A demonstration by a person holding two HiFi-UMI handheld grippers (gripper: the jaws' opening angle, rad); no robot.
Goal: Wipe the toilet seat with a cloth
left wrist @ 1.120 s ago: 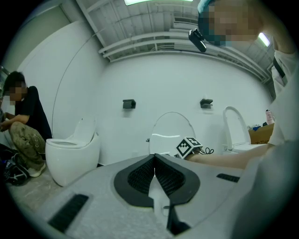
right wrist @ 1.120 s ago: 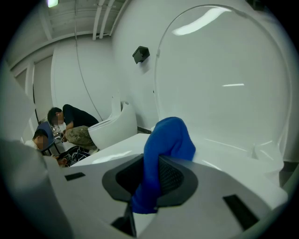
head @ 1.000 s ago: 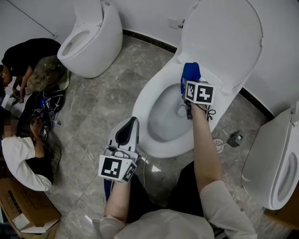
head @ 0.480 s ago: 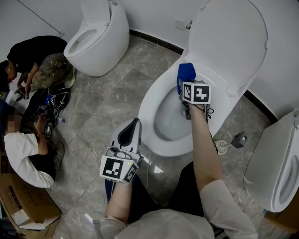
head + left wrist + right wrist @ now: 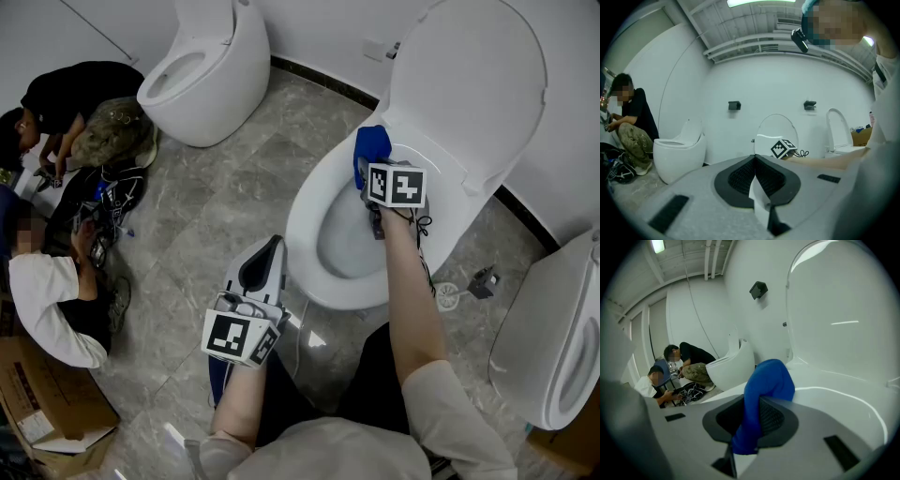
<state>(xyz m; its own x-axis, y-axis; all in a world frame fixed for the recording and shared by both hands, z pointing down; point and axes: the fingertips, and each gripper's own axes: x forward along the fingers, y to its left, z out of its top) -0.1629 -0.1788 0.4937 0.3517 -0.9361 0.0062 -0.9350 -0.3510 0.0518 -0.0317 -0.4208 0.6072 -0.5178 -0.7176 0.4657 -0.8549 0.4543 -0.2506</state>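
Right now the right gripper (image 5: 368, 167) has its jaws clamped on a blue cloth (image 5: 372, 143), which bulges out past the tips in a rounded wad. In the right gripper view the same cloth (image 5: 768, 380) fills the gap between the jaws (image 5: 752, 414) and hangs over the white curve below. The wad sits at the far side of the toilet seat (image 5: 302, 214), near where the raised lid (image 5: 469, 84) joins. Whether it is pressing on the seat or just above it I cannot tell.

The left gripper (image 5: 265, 255) is held low beside the bowl, well apart from the cloth. Its own view shows the jaws (image 5: 754, 161) closed together with nothing caught between them.

The step in hand looks like the wipe along the seat. To do it well, the soft wad should lead and lie flat on the seat, so the hard jaw tips never scrape it. The stroke should follow the curve round toward the front with even, light pressure — not drift inward, where the cloth could dip into the bowl. The clamp needs to stay firm, since a dragged cloth tends to pull loose. The idle left gripper is best held clear of the seat.
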